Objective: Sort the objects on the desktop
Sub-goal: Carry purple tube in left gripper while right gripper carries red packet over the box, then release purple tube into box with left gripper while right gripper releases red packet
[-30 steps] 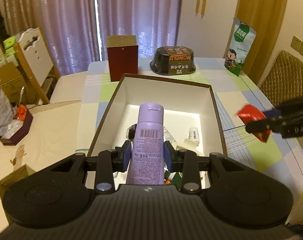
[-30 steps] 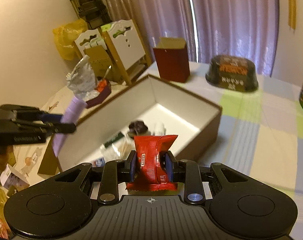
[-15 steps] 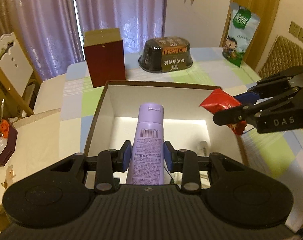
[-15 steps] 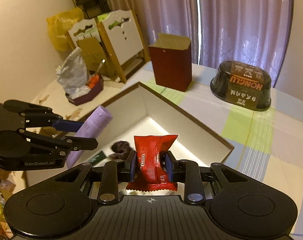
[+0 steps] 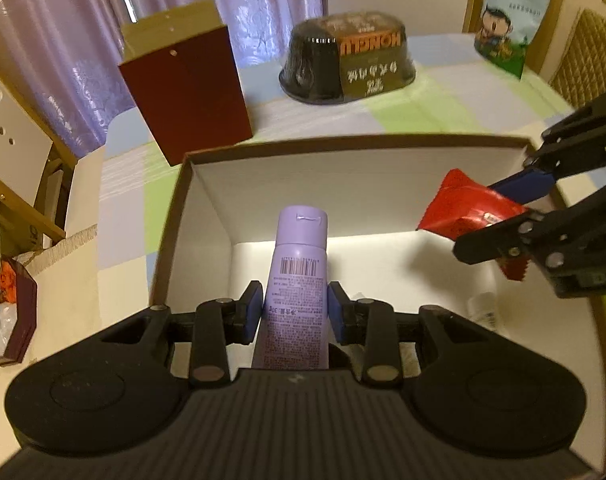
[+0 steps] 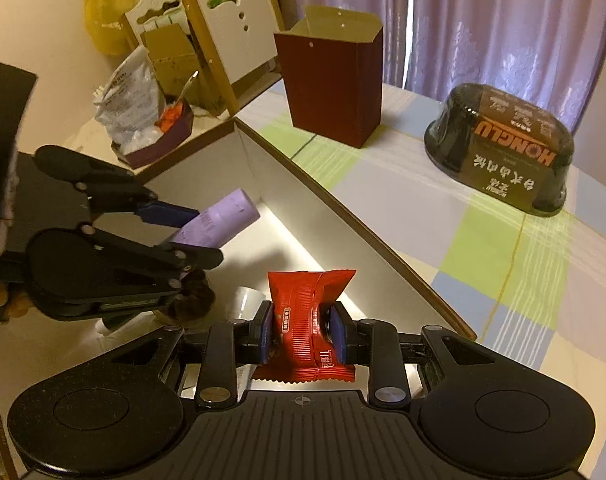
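On checked tablecloth before purple curtains, brown-rimmed box.

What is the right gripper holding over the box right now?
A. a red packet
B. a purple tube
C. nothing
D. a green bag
A: the right gripper is shut on the red packet above the box, while the purple tube sits in the left gripper.

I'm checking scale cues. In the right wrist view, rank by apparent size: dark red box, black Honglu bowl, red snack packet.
1. dark red box
2. black Honglu bowl, nearly as large
3. red snack packet, smallest despite being nearest
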